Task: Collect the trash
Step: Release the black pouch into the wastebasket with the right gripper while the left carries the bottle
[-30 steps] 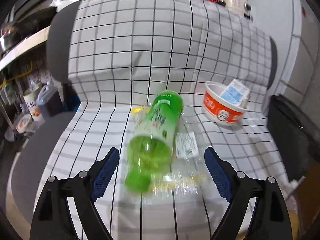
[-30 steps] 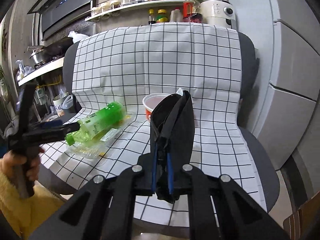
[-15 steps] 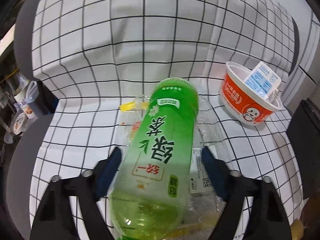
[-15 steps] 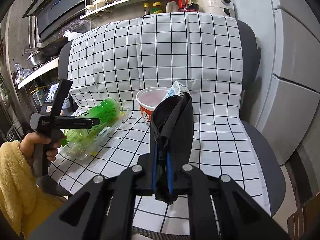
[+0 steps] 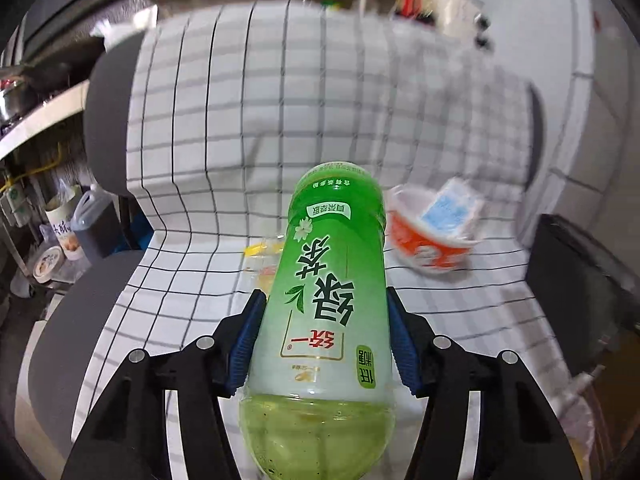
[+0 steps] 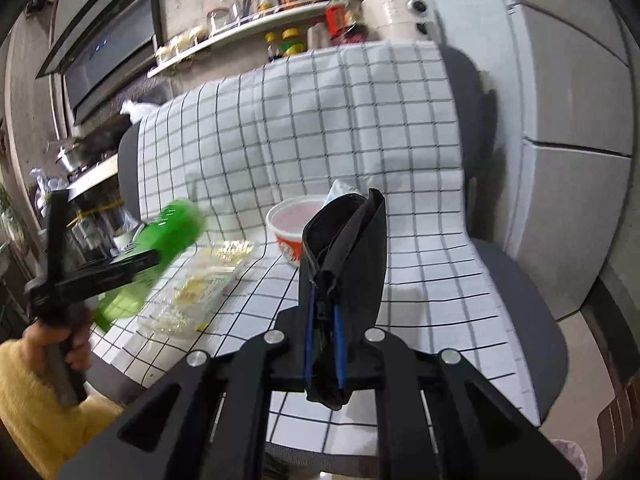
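Kitchen corner, grey chair [image 6: 516,312] draped with a white checked cloth [image 5: 256,120], shelf of jars and bottles [image 6: 280,24] up behind it.

Green tea bottle [image 5: 328,304] sitting between the 2 blue pads of the left gripper [image 5: 325,340], base end pointing away, lifted clear of the cloth. Fingers closing in on it, pads pressed against both sides of the label. Same bottle [image 6: 160,248] seen blurry from the right wrist camera, sticking out of the black gripper, with a hand [image 6: 60,336] in a yellow sleeve [image 6: 36,408] on the handle.

Just under where the bottle hangs, a crumpled clear plastic tray [image 6: 200,284] with yellowish bits in it, flat on the seat. Further back on the cloth, an orange and white instant noodle bowl [image 5: 428,236] with a small blue and white carton [image 5: 452,208] stuck inside it, tilted.

Right gripper [image 6: 322,344] clamped tight on the edge of a black bag [image 6: 348,248], bag standing up, mouth a little open at the top, close in front of the bowl.

Off to the right, a grey fridge [image 6: 568,128].
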Demonstrator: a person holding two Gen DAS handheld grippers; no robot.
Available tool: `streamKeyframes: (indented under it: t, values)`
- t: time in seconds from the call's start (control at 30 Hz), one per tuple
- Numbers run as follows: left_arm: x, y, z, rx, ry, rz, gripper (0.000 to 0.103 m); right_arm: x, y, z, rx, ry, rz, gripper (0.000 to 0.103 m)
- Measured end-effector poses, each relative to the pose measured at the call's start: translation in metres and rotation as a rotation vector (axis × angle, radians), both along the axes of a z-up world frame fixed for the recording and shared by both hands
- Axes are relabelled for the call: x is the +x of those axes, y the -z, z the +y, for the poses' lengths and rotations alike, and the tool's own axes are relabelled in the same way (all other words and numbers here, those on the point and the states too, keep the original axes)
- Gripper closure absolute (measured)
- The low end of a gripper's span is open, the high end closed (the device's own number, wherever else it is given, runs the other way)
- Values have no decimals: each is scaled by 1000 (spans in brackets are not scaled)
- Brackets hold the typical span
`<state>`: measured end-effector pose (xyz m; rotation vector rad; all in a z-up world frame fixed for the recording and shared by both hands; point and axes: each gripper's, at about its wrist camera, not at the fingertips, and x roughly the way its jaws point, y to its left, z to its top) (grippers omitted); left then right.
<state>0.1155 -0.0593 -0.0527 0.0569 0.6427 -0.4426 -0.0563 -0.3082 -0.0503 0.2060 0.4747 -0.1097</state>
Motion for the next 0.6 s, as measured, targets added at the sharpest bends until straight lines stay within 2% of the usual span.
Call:
streamKeyframes:
  t: [0.1,0.23,0.33,0.6]
  values:
    - [-44,-11,-10,-51,59,-23,44,-18,-4,-5,-16,32,-8,94]
    - [-92,-10,-37,-139,181,11,44,-46,-2,-17,-35,98,12,94]
    - [-119,-3,-66,-142,251,6,44,-77,2,-31,-44,175,36,94]
    - [-165,16,-137,-139,483,70,44,-164,19,-72,-52,422,122,94]
